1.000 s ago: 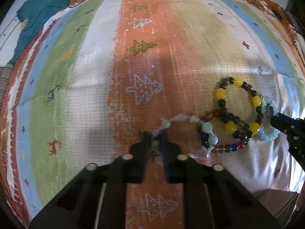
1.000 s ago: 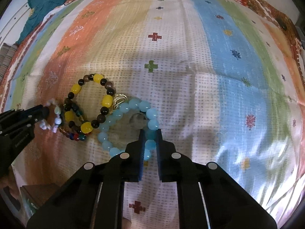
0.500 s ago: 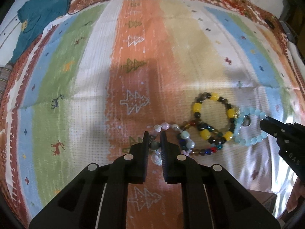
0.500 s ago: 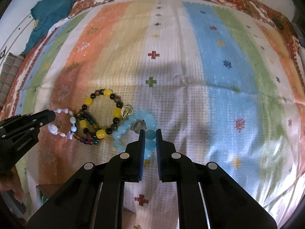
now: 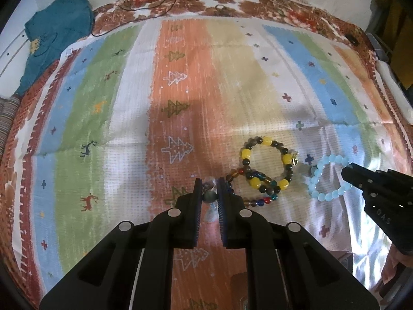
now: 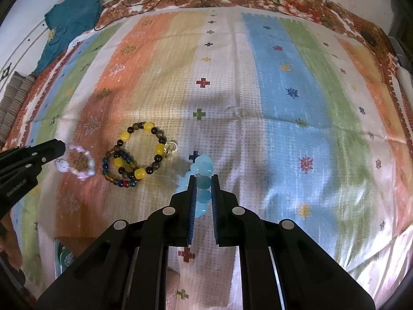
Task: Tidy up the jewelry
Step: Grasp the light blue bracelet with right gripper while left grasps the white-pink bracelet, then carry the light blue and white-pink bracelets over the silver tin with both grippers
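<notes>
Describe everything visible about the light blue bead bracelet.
The light blue bead bracelet is a closed loop of round, translucent, glassy-looking pale blue beads, with one small dark metallic charm on its left side in the left wrist view. The right gripper is closed on a stretch of its beads, seen lined up between the fingers. It sits over the white part of the striped cloth, right of the yellow and dark bead bracelet, not touching it. Whether it is lifted is unclear.

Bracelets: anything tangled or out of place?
Yes: the yellow bracelet and multicolor strand lie overlapped, possibly tangled. The pink bracelet and blue bracelet are apart from them, each in tongs.
</notes>
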Tool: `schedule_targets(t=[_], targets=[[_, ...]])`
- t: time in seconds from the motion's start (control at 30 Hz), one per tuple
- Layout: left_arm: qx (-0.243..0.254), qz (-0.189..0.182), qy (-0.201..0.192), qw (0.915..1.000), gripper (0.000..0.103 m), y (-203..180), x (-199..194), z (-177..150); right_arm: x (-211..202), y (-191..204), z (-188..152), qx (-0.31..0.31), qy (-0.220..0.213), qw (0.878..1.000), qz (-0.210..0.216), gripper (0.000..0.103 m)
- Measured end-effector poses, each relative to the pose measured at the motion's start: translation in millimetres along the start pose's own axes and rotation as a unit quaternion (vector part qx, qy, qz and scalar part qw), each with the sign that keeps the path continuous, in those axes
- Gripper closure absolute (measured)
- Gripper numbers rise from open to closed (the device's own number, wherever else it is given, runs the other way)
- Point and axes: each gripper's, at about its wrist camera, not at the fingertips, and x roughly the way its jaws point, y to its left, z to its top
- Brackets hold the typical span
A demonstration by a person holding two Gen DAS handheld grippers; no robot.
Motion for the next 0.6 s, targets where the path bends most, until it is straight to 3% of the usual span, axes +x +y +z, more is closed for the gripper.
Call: schedule_targets(t=[0.6], targets=[[-0.013, -0.018, -0.025, 0.9994, 0.092, -4, -36, -9, -41, 9, -10, -0.018, -0.032, 0.999, 0.005, 0.091]])
